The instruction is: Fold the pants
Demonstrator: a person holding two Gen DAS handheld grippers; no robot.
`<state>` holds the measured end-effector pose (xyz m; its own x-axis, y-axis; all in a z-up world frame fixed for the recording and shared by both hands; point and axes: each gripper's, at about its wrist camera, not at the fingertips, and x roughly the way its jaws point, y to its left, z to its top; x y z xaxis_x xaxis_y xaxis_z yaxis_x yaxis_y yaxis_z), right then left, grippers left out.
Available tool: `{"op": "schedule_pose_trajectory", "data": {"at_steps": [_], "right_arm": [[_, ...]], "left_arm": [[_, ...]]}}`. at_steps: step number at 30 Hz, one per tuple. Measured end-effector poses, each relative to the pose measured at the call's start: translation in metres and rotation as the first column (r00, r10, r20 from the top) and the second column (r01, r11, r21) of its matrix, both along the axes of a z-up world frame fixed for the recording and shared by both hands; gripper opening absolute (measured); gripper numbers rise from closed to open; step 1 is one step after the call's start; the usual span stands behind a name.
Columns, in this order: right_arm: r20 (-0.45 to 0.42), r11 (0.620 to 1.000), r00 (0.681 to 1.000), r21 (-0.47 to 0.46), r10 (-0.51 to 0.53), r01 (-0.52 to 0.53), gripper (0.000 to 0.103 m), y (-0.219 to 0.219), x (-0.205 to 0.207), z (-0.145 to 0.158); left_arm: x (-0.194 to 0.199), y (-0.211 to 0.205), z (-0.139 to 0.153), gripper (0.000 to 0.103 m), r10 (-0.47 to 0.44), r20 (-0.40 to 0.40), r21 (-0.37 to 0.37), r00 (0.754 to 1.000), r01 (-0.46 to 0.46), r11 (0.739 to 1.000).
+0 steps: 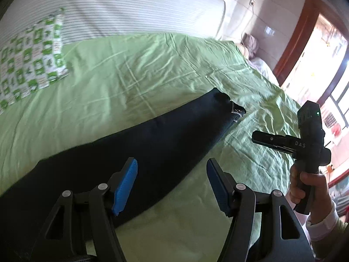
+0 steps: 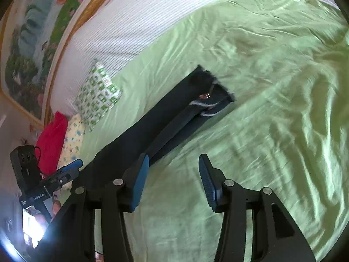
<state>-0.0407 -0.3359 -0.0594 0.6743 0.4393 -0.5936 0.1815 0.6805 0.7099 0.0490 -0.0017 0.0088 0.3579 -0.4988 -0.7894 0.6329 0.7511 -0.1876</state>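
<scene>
On the green bedsheet (image 1: 152,69) the dark pants (image 1: 135,144) lie stretched out long and narrow, legs together, the frayed hems at the far end. Only the right wrist view shows the two legs lying side by side, with pale worn edges at the cuffs (image 2: 209,107); from the left wrist view the pants read as one dark band.

The left gripper (image 1: 172,185) hovers above the near end of the pants, jaws spread wide with nothing between them. The right gripper (image 2: 174,181) hangs just beside the pants over bare sheet, jaws equally wide and empty. A hand (image 1: 305,187) holds its handle, which bears the letters "DAS" (image 1: 300,143).

Beyond the pants sit a green-and-white patterned pillow (image 1: 30,59) and a white striped cover (image 1: 130,6). The right view adds a red cloth (image 2: 51,139), a yellow floral pillow (image 2: 73,142) and a painted landscape (image 2: 32,43) behind them; the left view shows a wood-framed doorway (image 1: 292,43).
</scene>
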Motion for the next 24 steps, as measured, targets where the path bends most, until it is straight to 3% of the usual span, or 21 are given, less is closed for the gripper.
{"op": "schedule_pose_trajectory", "data": {"at_steps": [6,14,24], "right_arm": [[-0.037,0.995,0.997,0.067,-0.066,0.068,0.049,-0.019,0.015,-0.017],[-0.045,0.992,0.995,0.091,-0.089,0.092,0.049,-0.031,0.031,-0.026],[-0.059,0.986,0.992,0.114,-0.112,0.118,0.052,-0.036,0.043,-0.032]], "left_arm": [[0.029,-0.039,-0.007,0.067,-0.061,0.002,0.048,0.998,0.061,0.997],[0.063,-0.094,-0.017,0.067,-0.146,-0.009,0.096,0.989,0.146,0.985],[0.096,-0.166,-0.048,0.067,-0.284,-0.078,0.159,0.956,0.293,0.943]]}}
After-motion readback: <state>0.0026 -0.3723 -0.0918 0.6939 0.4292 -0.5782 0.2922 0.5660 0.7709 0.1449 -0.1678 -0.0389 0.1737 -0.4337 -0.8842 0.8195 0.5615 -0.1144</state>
